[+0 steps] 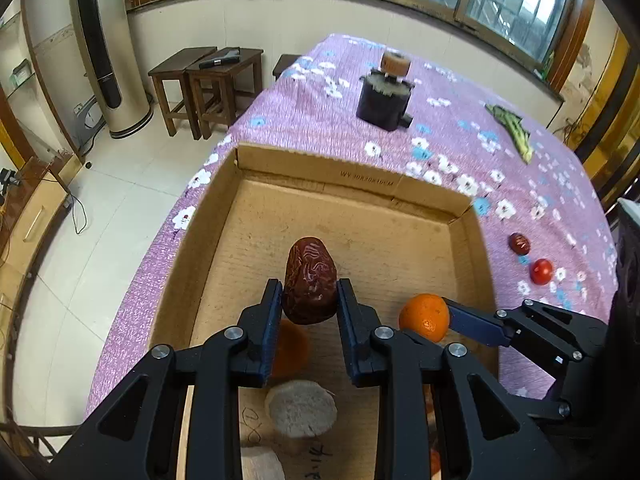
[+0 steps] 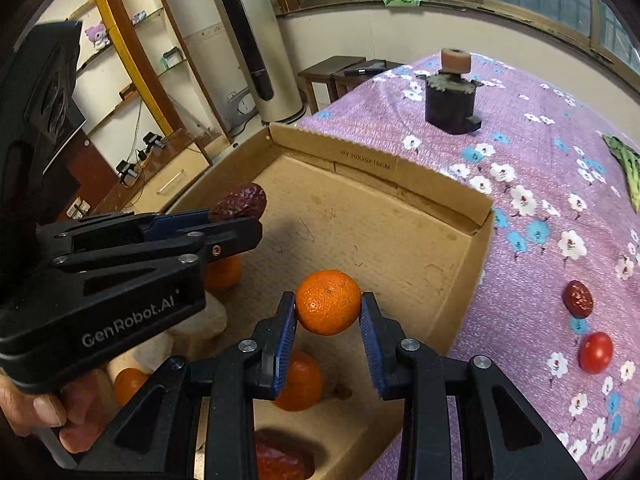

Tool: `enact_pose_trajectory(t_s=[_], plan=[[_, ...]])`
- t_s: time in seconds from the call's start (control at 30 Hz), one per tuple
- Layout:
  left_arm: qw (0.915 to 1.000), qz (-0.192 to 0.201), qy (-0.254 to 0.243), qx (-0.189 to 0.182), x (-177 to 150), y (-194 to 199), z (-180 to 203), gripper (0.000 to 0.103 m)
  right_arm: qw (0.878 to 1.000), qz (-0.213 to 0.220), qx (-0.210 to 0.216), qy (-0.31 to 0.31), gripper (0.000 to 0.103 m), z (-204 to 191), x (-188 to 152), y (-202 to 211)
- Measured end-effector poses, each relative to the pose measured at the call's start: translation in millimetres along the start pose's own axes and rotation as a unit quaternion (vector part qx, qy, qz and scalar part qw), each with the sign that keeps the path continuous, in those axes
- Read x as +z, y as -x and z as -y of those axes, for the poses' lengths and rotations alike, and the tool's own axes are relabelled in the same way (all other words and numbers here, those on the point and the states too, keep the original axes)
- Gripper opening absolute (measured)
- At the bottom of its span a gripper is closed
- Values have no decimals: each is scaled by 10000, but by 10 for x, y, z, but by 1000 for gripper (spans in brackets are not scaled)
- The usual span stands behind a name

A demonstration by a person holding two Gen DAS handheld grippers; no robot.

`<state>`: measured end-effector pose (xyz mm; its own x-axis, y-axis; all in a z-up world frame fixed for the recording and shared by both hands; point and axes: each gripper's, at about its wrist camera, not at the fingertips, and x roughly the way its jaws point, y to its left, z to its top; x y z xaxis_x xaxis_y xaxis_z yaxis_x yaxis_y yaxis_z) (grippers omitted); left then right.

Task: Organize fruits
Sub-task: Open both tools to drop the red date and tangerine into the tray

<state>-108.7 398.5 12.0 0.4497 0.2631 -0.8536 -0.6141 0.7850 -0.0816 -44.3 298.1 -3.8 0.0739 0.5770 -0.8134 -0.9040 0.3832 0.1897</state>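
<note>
My left gripper (image 1: 309, 292) is shut on a wrinkled dark red date (image 1: 310, 280), held above the floor of the open cardboard box (image 1: 320, 172). My right gripper (image 2: 328, 312) is shut on a small orange (image 2: 328, 302), also over the box, near its right wall. In the right wrist view the left gripper (image 2: 240, 220) shows at the left with its date (image 2: 240, 202). In the left wrist view the right gripper's orange (image 1: 425, 317) sits at the right. Below lie more oranges (image 2: 300, 380), pale round slices (image 1: 301, 408) and a red fruit (image 2: 280, 460).
On the purple flowered cloth (image 2: 540, 208) right of the box lie another date (image 2: 578, 299) and a red tomato (image 2: 596, 352). A dark pot with a round lid knob (image 1: 384, 100) stands farther back, and a green vegetable (image 1: 514, 130) lies at the right. A hand (image 2: 48, 412) holds the left gripper.
</note>
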Motion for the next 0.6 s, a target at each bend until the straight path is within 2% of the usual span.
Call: enact_pose_trajectory(t_s=[0.23, 0.27, 0.3, 0.37, 0.4, 0.6], plan=[[9997, -100, 11, 216, 6, -107, -30, 25, 9998, -158, -50, 71, 35, 12, -30, -124], [9996, -101, 11, 247, 8, -110, -31, 29, 9998, -160, -64, 97, 36, 3, -40, -129], [9995, -112, 17, 288, 8, -111, -36, 40, 9998, -146, -84, 109, 39, -1, -43, -125], [9994, -142, 63, 302, 7, -113, -52, 54, 9998, -132, -88, 126, 44, -14, -46, -107], [9995, -117, 86, 288, 2, -101, -61, 54, 9998, -119, -81, 140, 47, -22, -50, -94], [9996, 59, 194, 209, -50, 86, -92, 54, 9997, 50, -130, 225, 47, -61, -101, 88]])
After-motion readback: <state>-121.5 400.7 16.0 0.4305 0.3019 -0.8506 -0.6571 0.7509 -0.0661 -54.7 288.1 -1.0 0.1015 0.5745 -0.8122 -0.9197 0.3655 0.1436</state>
